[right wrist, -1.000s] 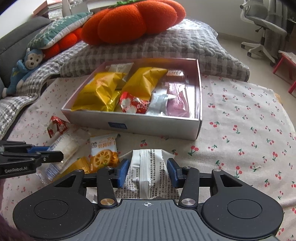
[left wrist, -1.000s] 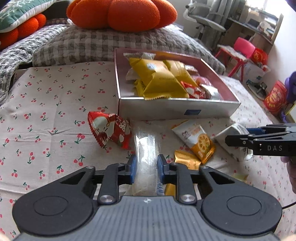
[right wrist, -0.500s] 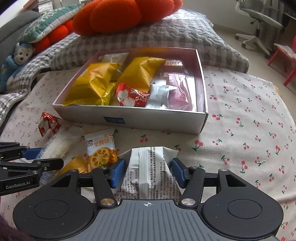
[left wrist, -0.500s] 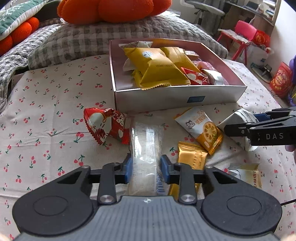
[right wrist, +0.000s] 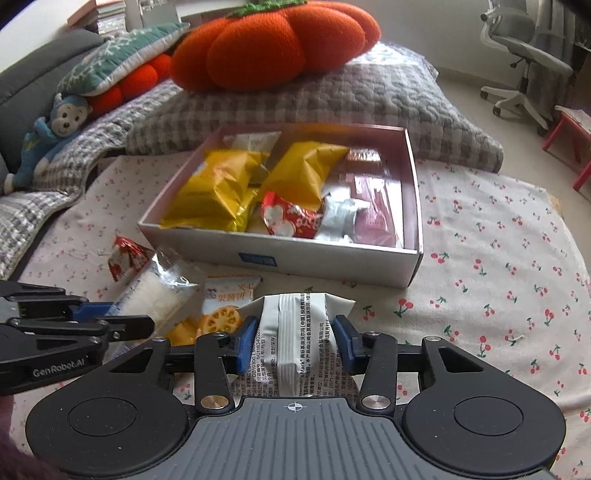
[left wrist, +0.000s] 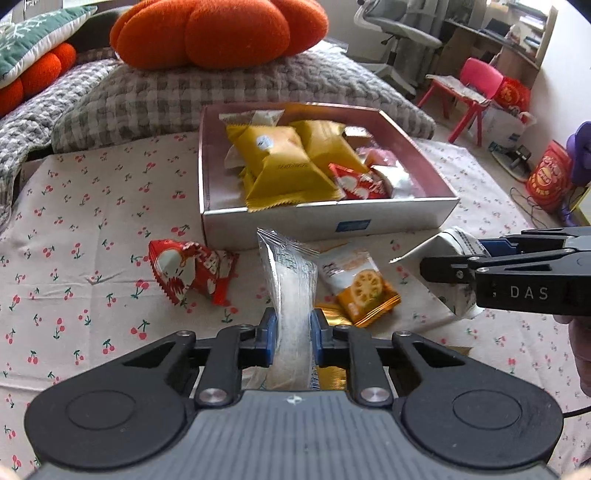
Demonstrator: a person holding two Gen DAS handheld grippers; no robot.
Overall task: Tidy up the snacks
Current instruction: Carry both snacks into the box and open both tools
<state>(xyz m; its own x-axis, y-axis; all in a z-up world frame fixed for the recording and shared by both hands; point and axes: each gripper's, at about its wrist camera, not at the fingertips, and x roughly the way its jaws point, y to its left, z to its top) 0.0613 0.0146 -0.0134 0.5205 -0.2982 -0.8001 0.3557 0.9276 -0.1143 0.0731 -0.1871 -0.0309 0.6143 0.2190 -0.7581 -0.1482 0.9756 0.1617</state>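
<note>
In the left wrist view, the left gripper [left wrist: 292, 334] has just closed its jaws on a clear plastic packet [left wrist: 291, 280] of something white, whose top end stands up off the cherry-print cloth [left wrist: 74, 229]. Directly beyond it sits the open white box [left wrist: 325, 219], already holding yellow packets [left wrist: 284, 166] and a red one. Beside the clear packet lie a red-and-white candy packet [left wrist: 188, 269] on its left and an orange lotus-root biscuit packet [left wrist: 360, 284] on its right, with a gold wrapper [left wrist: 334, 310] partly under that. At the right edge the right gripper [left wrist: 443, 266], marked "DAS", grips a white printed packet [left wrist: 448, 258]. Behind the box lie a grey checked cushion [left wrist: 184, 99], an orange pumpkin pillow [left wrist: 218, 33], an office chair and a red child's chair.

In the right wrist view, the right gripper [right wrist: 293, 338] has just tightened its blue pads on the white printed packet [right wrist: 295, 332] (small Chinese text and "Mark" are legible). The box [right wrist: 295, 258] lies just ahead, with nothing between. At left, the left gripper [right wrist: 129, 323], marked "GenRobot.AI", grips the clear packet [right wrist: 159, 291]. A blue monkey toy [right wrist: 55, 133] sits far left.
</note>
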